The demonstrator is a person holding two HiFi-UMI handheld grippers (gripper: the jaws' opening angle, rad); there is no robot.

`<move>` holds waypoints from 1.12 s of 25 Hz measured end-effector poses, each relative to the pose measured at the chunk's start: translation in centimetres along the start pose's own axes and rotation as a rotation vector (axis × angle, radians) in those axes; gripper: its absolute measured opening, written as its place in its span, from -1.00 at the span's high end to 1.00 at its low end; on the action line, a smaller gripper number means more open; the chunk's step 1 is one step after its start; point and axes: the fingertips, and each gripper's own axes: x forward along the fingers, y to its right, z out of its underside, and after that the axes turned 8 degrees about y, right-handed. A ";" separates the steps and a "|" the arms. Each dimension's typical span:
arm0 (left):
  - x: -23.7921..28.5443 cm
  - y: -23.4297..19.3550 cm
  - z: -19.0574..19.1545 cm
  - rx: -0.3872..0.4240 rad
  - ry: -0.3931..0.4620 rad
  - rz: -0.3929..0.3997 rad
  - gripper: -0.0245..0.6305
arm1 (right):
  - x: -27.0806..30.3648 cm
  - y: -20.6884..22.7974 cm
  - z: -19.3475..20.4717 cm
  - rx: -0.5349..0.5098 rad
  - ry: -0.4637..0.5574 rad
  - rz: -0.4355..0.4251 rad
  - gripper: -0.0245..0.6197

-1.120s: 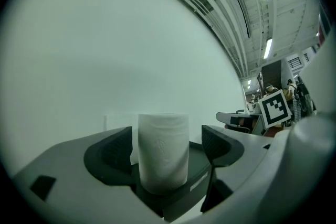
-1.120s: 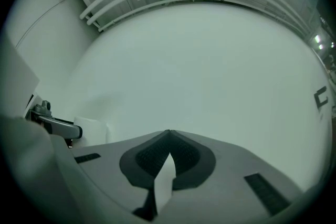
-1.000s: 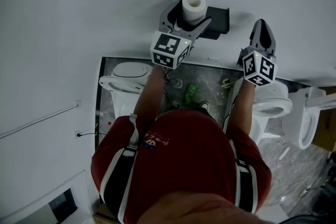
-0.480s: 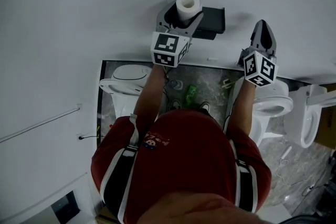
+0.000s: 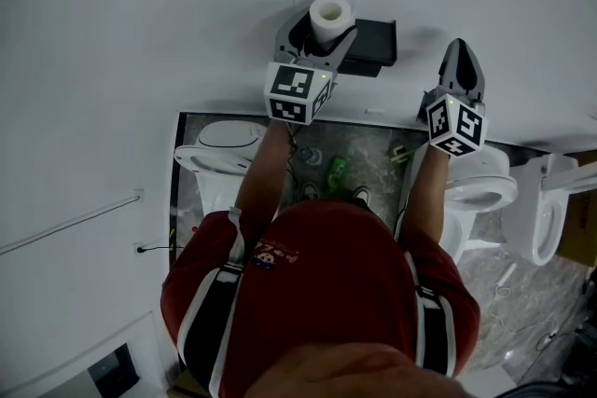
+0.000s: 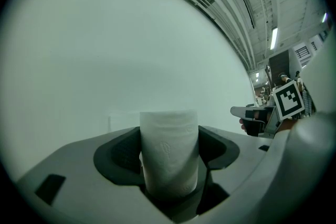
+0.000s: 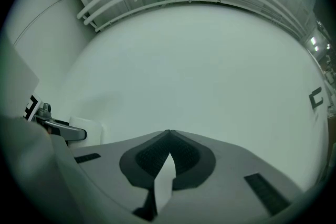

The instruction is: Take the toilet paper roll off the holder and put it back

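A white toilet paper roll (image 5: 329, 17) stands upright by the white wall, just left of the black holder (image 5: 371, 45). My left gripper (image 5: 318, 34) points level at the wall. Its jaws have just been closing, and the pads now press both sides of the roll (image 6: 169, 152). I cannot tell whether the roll still sits on the holder. My right gripper (image 5: 463, 59) hovers to the right of the holder, jaws together at the tips (image 7: 168, 132), with a thin white sliver (image 7: 165, 178) between them lower down. It also shows in the left gripper view, as the right gripper (image 6: 255, 113).
The white wall (image 5: 140, 33) fills the space ahead. Below it are white toilets (image 5: 222, 144) (image 5: 482, 186) (image 5: 544, 210) on a grey marbled floor (image 5: 359, 149), which also holds a green object (image 5: 337, 169). A thin line (image 5: 75, 214) runs along the lower left wall.
The left gripper's jaws have narrowed onto the roll. Roll and gripper sit slightly further left and up in the head view. The right gripper has barely shifted.
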 end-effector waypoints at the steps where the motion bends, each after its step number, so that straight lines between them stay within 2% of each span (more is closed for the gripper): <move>1: 0.0 -0.1 -0.2 -0.001 0.005 -0.003 -0.15 | 0.1 0.0 -0.1 -0.002 0.001 -0.001 0.90; 15: -2.1 -2.4 -5.5 0.032 0.112 -0.070 -0.14 | 0.7 -1.3 -0.5 -0.011 0.003 -0.033 0.90; 28: -6.8 -8.2 -6.6 0.053 0.108 -0.237 -0.14 | 2.2 -5.5 -0.2 -0.037 -0.001 -0.128 0.90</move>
